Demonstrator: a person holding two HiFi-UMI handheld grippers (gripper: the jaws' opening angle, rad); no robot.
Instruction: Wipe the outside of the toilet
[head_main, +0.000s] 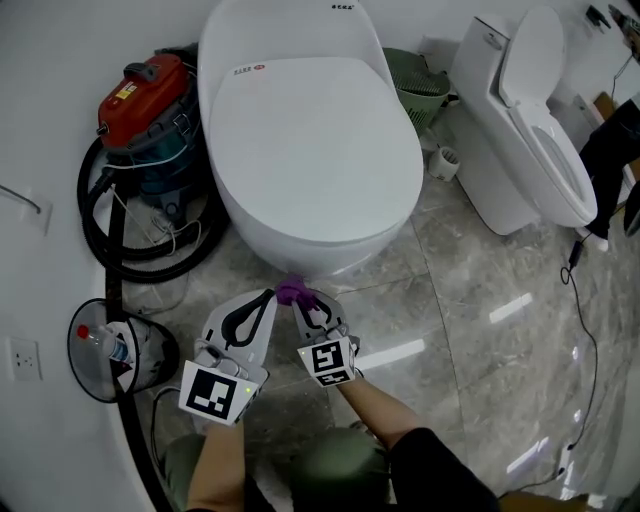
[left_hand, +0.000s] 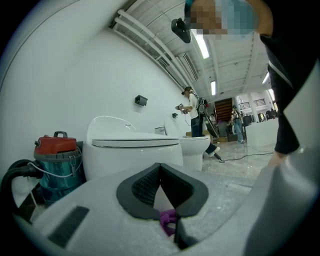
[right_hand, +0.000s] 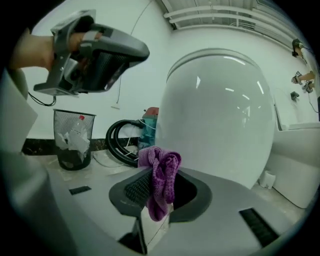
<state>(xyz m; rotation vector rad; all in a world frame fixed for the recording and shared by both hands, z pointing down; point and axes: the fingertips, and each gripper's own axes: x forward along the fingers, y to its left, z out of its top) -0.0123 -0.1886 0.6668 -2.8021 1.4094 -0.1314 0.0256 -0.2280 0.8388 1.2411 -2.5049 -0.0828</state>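
right claw (right_hand: 152, 200) clamped shut on the purple cloth (head_main: 292, 291), which bunches up above the pads. The cloth is at the lower front of the toilet (head_main: 310, 150) bowl, just above the floor (head_main: 480, 300); can't tell if it touches the bowl. left claw (head_main: 271, 294) has its pads together with nothing clearly gripped. Its tips are just beside the cloth, and a purple scrap shows in its gap. The toilet stands at the floor's wall-side edge.
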